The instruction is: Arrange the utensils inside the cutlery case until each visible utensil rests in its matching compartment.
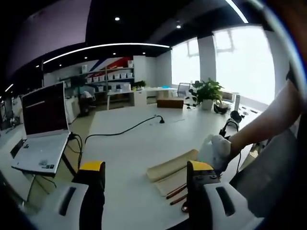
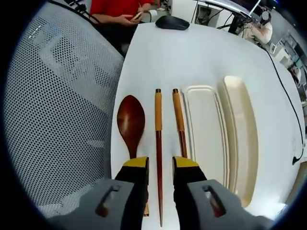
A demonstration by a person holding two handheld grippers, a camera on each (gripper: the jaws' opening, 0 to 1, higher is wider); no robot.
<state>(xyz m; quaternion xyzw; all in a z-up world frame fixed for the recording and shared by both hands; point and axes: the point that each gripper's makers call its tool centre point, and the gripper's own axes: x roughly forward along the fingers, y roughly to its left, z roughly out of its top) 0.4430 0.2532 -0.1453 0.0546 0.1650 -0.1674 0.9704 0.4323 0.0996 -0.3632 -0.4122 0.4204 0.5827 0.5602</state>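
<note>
Right gripper (image 2: 159, 165): jaws parted, straddling one chopstick (image 2: 158, 158) without pinching; gap visible on both sides, so nothing gripped yet.
Left gripper (image 1: 146, 170): jaws wide apart, empty, held above the white table (image 1: 129, 143), well clear of the utensils.
Spoon (image 2: 131, 122): wooden, bowl away from the camera, flat on the table just left of the straddled chopstick; handle runs under the right gripper's left jaw.
Second chopstick (image 2: 179, 124): parallel to the first, just beside the case; lower end behind the right jaw.
Cutlery case (image 2: 206, 134): cream tray, open, inside bare as far as visible; matching lid (image 2: 242, 139) alongside on the far side, touching or nearly so.
Done: nothing loaded; all three utensils outside the case, lined up beside it.
Left: spoon and both chopsticks to go in; straddled chopstick looks like the first pick.
Compartments: no dividers discernible in the tray; possibly a single trough, glare makes it hard to say.
Hidden: spoon handle end and one chopstick tip behind the jaws; near end of case cut by the view's edge.
Left gripper view of the goods: case and utensil ends partly blocked by a gloved hand (image 1: 216, 148) and that view's own right jaw.
Surroundings: mesh chair back (image 2: 57, 110) left of the table, laptop (image 1: 43, 129) on a side stand, black cable (image 1: 124, 130) across the table, person in red at the far end, cropped.
</note>
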